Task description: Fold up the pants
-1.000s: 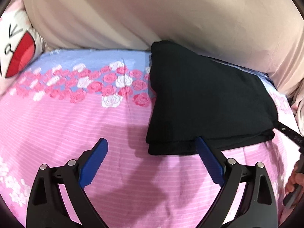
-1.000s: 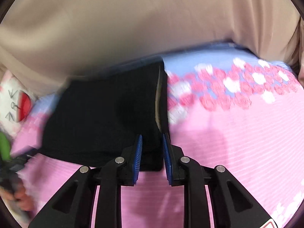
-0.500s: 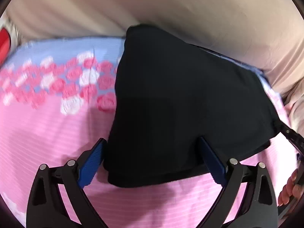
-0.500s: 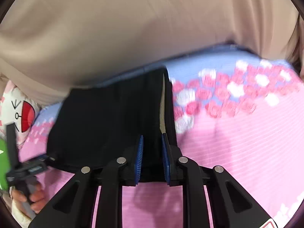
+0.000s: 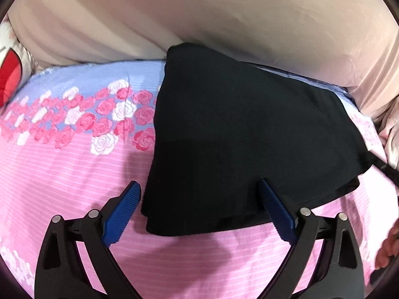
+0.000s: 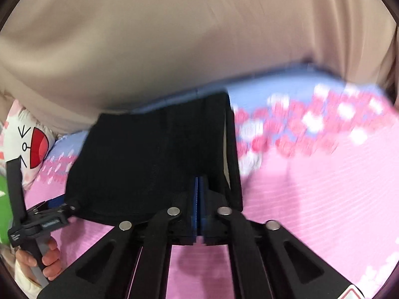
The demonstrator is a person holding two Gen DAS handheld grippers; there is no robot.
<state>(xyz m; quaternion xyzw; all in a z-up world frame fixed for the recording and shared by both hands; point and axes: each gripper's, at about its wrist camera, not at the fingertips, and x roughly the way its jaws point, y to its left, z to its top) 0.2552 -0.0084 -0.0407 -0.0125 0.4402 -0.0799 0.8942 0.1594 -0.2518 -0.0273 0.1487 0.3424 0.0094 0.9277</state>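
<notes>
We see a beige curtain-like cloth [image 5: 224, 25] filling the whole upper half of both views. Below it spreads the pink striped bedsheet [image 5: 74, 174], with a blue band of pink and white roses [image 5: 99, 114] across the left middle of the left wrist view and, blurred, the right middle of the right wrist view.

The black pants [image 5: 249, 137], folded into a thick stacked rectangle, lie on the sheet at the centre and right of the left wrist view, their far corner against the beige cloth.

The left gripper [image 5: 199, 204] stands wide apart at the bottom of its frame, blue pads on either side of the pants' near edge, not pressing on it. The right gripper [image 6: 199, 191] is closing, its blue pads almost together at the near edge of the pants; we cannot tell whether cloth is pinched between them.

A white cushion with a red cartoon mouth [image 6: 32, 147] sits at the left edge, and a hand [image 6: 47, 259] at lower left.
</notes>
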